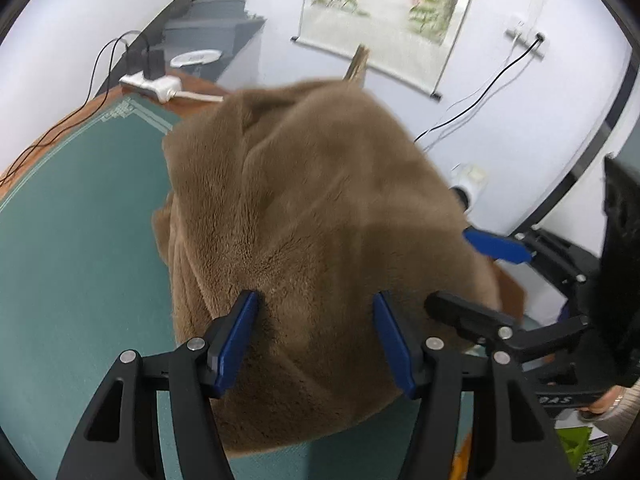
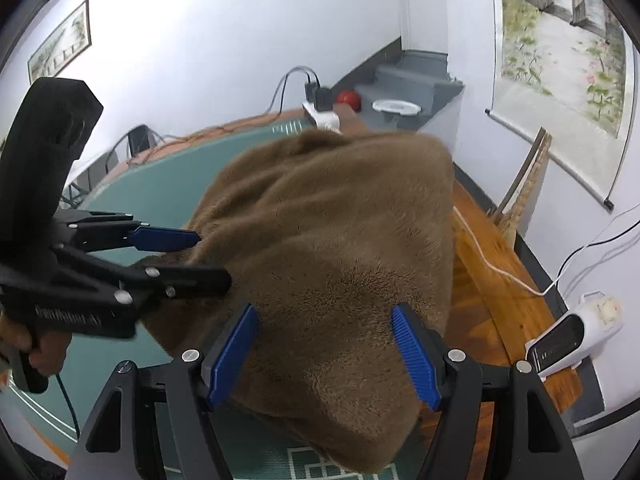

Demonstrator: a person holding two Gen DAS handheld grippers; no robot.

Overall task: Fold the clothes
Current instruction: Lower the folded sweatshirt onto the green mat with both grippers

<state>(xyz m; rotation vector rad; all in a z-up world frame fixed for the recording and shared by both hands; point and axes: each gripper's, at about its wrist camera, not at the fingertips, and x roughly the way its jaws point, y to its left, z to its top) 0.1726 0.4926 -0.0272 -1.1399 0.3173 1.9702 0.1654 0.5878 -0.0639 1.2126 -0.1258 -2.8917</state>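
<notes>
While the two grippers point down at it, a soft brown furry garment [image 1: 316,216] lies in a thick heap on a green table mat [image 1: 76,248]. The mat covers most of a wooden table [image 2: 476,240], and the heap sits near the table's edge, with bare wood showing beside it.

The left gripper [image 1: 316,340] has its two blue pads spread apart. The brown fur fills the space under and between them, but the pads do not squeeze it. The tip of the left pad sits right at the fur. I cannot tell if it really touches.

The right gripper [image 2: 324,344] is spread wide too. Its blue ridged pads stand on both sides of a fuzzy bump of the garment, and they are not pinching it either.

Each gripper shows up in the other one's camera. In the right wrist view, the left gripper comes in from the left side, black with blue tips, close beside the heap. A hand [image 2: 36,348] holds its handle low in the corner.

Behind the heap, a white power strip [image 1: 154,84] rests at the far end of the table with black plugs in it. A long painted scroll [image 1: 384,4] hangs on the white wall. A red ball [image 2: 347,99] sits past the table near some grey steps [image 2: 408,80]. A white gadget with a dark screen [image 2: 568,336] stands by the right edge of the table.
</notes>
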